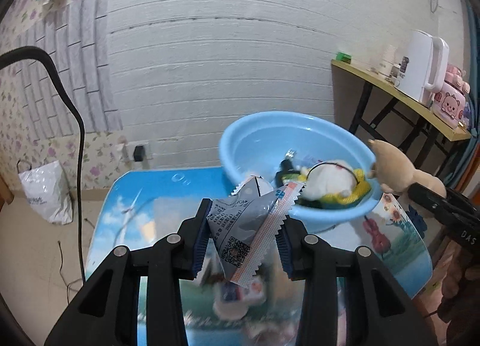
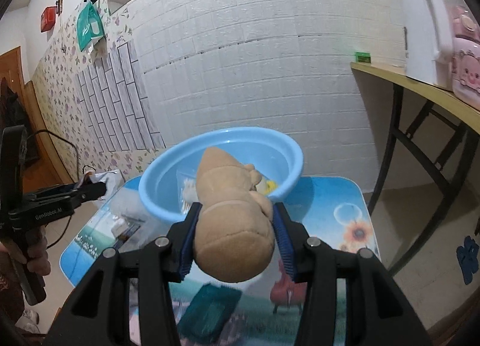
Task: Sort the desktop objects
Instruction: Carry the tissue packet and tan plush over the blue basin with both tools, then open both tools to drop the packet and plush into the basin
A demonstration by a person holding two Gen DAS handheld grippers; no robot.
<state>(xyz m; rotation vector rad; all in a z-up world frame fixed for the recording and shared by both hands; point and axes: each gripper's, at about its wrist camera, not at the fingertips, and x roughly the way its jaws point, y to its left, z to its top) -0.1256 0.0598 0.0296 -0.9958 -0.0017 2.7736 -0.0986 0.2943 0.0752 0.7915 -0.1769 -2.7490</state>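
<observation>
Left gripper (image 1: pixel 243 226) clenched on a grey snack packet (image 1: pixel 240 226) held above the bench (image 1: pixel 168 193), right gripper (image 2: pixel 234 235) grasping a tan plush toy (image 2: pixel 231 220) near the blue basin (image 2: pixel 288 148), basin contents partly hidden, bench items below blurred.

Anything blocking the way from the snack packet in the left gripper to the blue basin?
Nothing visible does. The snack packet, clamped in the left gripper, hangs just short of the blue basin, whose near rim is open. The plush toys already inside leave room.

White brick-pattern wall (image 2: pixel 255 55) behind, floral wallpaper (image 2: pixel 57 76) on left wall. Beige tile floor (image 1: pixel 33 244). Wooden side table (image 2: pixel 420 91) with black legs along right wall; white kettle (image 2: pixel 423 31) near its edge.
</observation>
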